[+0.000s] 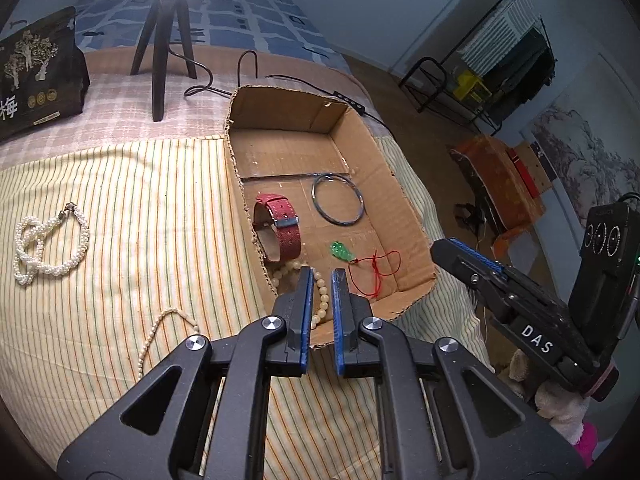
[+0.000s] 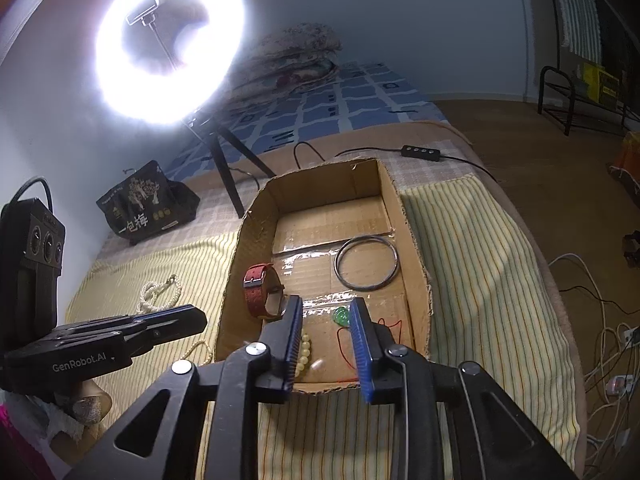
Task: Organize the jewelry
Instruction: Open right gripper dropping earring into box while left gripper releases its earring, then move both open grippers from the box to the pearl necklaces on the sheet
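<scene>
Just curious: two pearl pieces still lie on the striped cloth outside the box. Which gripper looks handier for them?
Probably the left gripper: the thin pearl strand and knotted white pearl necklace lie on its side of the cardboard box.

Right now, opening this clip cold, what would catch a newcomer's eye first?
Probably the glaring ring light at upper left of the right wrist view, on a tripod behind the cardboard box. Next, the box itself, holding a red-strapped watch, a metal bangle and a green pendant. A white pearl necklace lies outside it on the striped cloth.

Bed [image 1: 120, 280] carries box [image 1: 400, 208], pearls [image 1: 48, 248].
</scene>
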`<state>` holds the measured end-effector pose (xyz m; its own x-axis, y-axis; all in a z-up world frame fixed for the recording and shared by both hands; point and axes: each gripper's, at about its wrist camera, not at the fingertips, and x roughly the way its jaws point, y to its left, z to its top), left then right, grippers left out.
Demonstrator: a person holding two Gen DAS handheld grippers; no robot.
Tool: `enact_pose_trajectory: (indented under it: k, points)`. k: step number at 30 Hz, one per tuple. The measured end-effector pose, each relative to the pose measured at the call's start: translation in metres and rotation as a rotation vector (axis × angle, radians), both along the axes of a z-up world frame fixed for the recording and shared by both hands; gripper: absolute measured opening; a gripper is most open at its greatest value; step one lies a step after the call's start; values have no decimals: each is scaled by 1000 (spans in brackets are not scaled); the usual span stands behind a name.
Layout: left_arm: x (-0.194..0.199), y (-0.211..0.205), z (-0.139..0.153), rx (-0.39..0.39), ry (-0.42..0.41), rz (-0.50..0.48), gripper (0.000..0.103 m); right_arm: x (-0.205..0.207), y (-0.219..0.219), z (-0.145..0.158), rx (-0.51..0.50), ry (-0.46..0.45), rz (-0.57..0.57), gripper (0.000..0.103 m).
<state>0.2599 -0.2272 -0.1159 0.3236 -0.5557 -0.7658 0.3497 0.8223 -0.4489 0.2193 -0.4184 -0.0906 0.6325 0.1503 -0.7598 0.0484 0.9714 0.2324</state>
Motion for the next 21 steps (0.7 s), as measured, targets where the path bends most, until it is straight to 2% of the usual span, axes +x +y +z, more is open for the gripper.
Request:
enact_pose_trajectory:
  k: [2,6,8,10,12,15,16,18,21]
  points:
    - [1,1,0,3,-2,0,7,-1,-1,0,-6,-1,-10,32]
    - [-1,3,2,14,-11,-5,7,-2,-2,0,-21,-3,-24,58]
    - [-2,3,2,19,-14,-7,8,-3,-2,1,-28,-10,-33,64]
    - [-3,5,3,24,-17,-6,17,-3,-2,3,-32,-15,-39,72]
    - [-4,8,4,29,-23,1,36,-4,-2,4,-41,-22,-48,78]
    - [-4,12,7,42,-32,8,39,-4,-1,5,-55,-23,-60,90]
    - [-4,14,7,49,-33,11,40,-4,-1,6,-58,-24,-62,91]
    - [-3,18,8,62,-36,18,51,-3,0,5,-72,-16,-65,92]
    - [-1,29,9,75,-46,37,54,-2,2,5,-89,-2,-76,102]
